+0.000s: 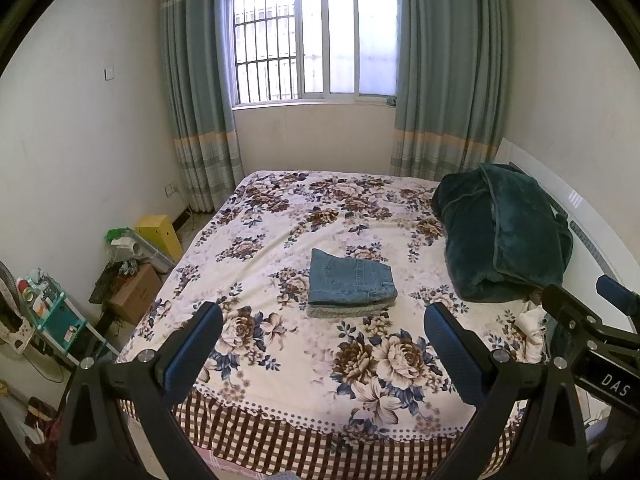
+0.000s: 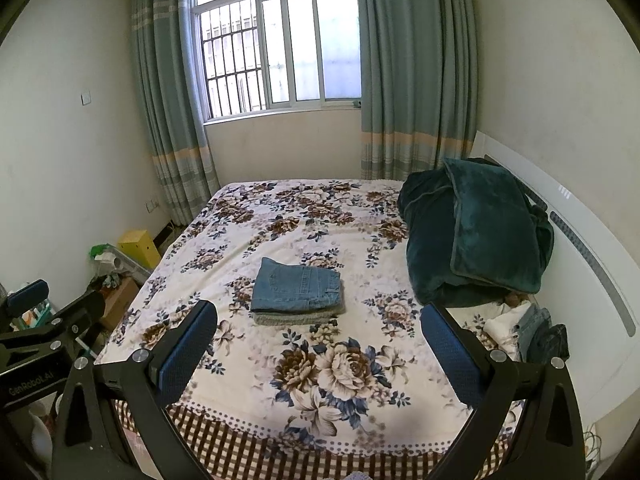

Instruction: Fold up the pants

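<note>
The folded denim pants (image 1: pixel 352 282) lie on a grey folded garment (image 1: pixel 348 311), ahead of your left gripper (image 1: pixel 322 344) and right gripper (image 2: pixel 318 342), long axis across both finger gaps; neither looks clearly nearer. Both pairs of fingers are spread, holding nothing. Legible: "DAS", "GenRobot.AI", probably.

Two folded garments sit stacked mid-bed: blue jeans (image 1: pixel 351 282) over a grey piece (image 1: pixel 348 310). One green blanket (image 1: pixel 505 236) lies at the bed's right edge.
</note>
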Tool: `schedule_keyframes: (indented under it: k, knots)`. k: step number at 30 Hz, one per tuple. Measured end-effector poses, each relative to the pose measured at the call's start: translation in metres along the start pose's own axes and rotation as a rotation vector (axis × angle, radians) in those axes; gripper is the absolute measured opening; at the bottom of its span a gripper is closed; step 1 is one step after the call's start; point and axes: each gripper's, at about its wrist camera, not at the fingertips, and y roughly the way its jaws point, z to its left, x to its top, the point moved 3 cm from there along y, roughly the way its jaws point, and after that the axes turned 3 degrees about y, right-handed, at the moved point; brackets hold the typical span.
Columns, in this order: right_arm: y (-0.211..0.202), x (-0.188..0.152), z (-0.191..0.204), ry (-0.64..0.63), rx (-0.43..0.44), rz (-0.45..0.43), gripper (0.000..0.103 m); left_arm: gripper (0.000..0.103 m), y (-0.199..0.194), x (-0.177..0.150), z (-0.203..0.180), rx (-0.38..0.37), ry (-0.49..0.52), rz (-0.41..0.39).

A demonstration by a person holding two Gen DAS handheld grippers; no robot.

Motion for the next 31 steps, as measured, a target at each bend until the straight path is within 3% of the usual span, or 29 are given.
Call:
schedule_keyframes:
  k: [31]
  knots:
    - [-0.0015, -0.0013, 0.0024, -0.004, 0.004, 0.000, 0.103, 0.103, -0.0055, 0.0054, 0.0019, -0.008, 0.000, 0.002]
